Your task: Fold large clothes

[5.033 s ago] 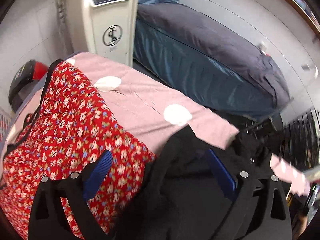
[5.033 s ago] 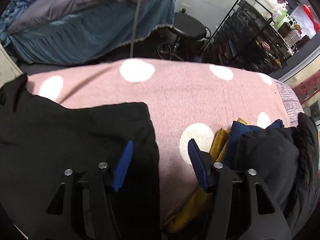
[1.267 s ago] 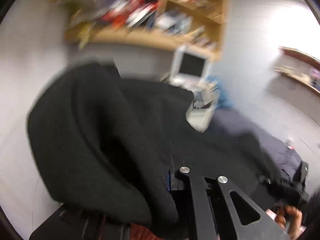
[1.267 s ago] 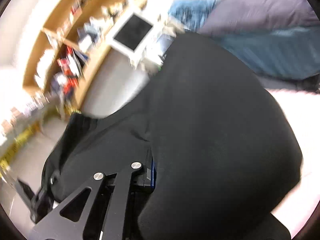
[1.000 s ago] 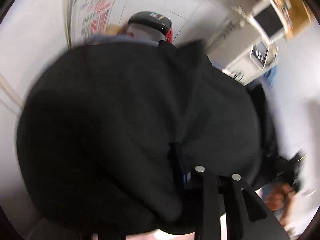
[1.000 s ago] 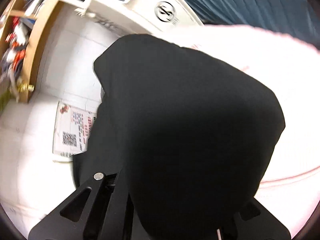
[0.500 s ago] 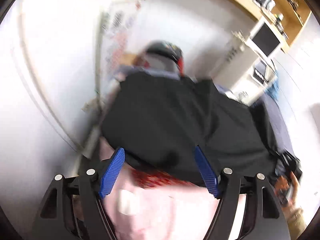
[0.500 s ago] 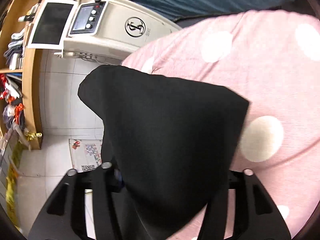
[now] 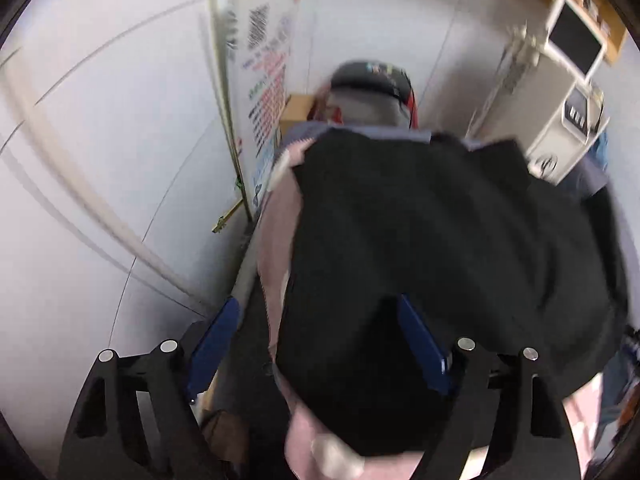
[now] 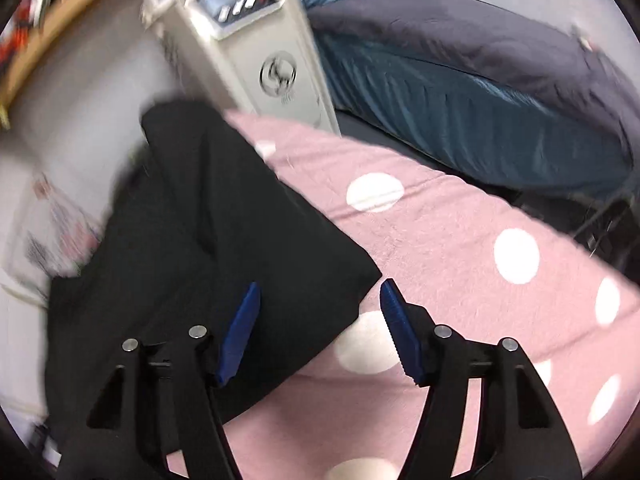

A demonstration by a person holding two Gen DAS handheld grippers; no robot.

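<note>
A large black garment point(image 9: 432, 248) lies spread over the pink polka-dot cover point(image 10: 460, 240) of the table. My left gripper point(image 9: 316, 340) is open and hovers over the garment's near edge by the wall side. My right gripper point(image 10: 320, 320) is open over the garment's point(image 10: 208, 240) corner, left finger above the black cloth, right finger above the pink cover. Neither gripper holds anything.
A white wall with a poster point(image 9: 264, 60) runs along the table's left. A black and red helmet point(image 9: 372, 80) sits past the table's end. A cream machine point(image 10: 256, 40) and a bed with blue and grey covers point(image 10: 480, 92) stand beyond.
Both grippers lifted and swung the black garment, then let it go. It now lies on the table, over the red floral piece seen earlier. Both grippers have pulled back slightly.
</note>
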